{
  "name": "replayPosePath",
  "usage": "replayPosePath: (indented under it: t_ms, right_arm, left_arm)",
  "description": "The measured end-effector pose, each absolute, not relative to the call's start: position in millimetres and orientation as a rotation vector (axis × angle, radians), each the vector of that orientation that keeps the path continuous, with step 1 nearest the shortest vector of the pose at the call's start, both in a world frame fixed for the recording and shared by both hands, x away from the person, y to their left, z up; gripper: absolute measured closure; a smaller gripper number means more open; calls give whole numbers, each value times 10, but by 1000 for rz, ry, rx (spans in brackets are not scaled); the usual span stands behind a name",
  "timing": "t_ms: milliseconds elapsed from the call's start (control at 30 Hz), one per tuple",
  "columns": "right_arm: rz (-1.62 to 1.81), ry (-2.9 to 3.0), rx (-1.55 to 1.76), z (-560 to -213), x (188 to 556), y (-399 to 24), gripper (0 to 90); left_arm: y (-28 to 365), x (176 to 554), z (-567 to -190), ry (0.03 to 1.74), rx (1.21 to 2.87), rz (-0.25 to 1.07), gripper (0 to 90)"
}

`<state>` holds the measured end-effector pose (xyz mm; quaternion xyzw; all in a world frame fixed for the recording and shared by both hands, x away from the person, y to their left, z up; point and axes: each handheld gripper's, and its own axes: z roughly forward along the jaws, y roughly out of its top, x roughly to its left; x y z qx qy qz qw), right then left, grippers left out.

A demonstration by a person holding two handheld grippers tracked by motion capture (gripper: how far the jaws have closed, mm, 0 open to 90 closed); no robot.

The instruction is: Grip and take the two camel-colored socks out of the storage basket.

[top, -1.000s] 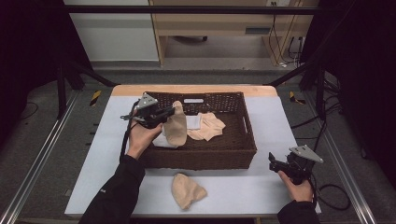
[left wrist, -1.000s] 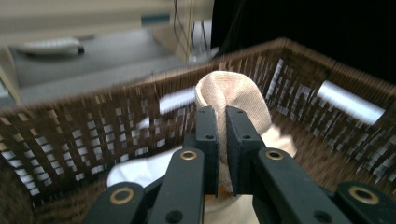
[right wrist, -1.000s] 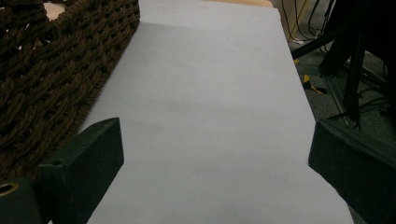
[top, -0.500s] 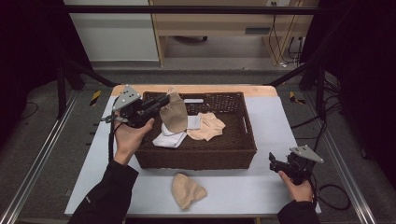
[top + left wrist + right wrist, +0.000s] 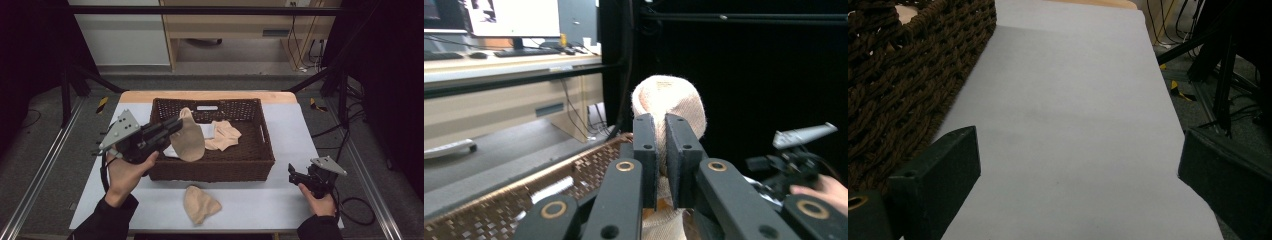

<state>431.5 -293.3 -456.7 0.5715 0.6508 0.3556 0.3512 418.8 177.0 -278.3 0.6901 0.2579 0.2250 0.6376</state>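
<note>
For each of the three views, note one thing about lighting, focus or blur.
High view: table evenly lit, surroundings dark. Left gripper view: sock and left gripper sharp against a black backdrop, the desk behind soft. Right gripper view: basket reasonably sharp, near jaws dark and slightly blurred.

Dim, soft-focus frames; table evenly lit, surroundings black.

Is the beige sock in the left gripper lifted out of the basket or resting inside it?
Lifted. The beige sock hangs from the shut left gripper, above the basket.
</note>
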Motion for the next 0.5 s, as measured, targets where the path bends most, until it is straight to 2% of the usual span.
replayPosePath:
  t_ms: [200, 500]
  right_arm:
    - [919, 1685, 1489, -4578, 4299, -2941, 37]
    - [917, 1687, 1493, -4584, 4291, -2945, 37]
  left_arm:
    - [1745, 3922, -3049, 552, 1636, 468, 835]
    - [1659, 3817, -3767, 627, 1802, 371, 832]
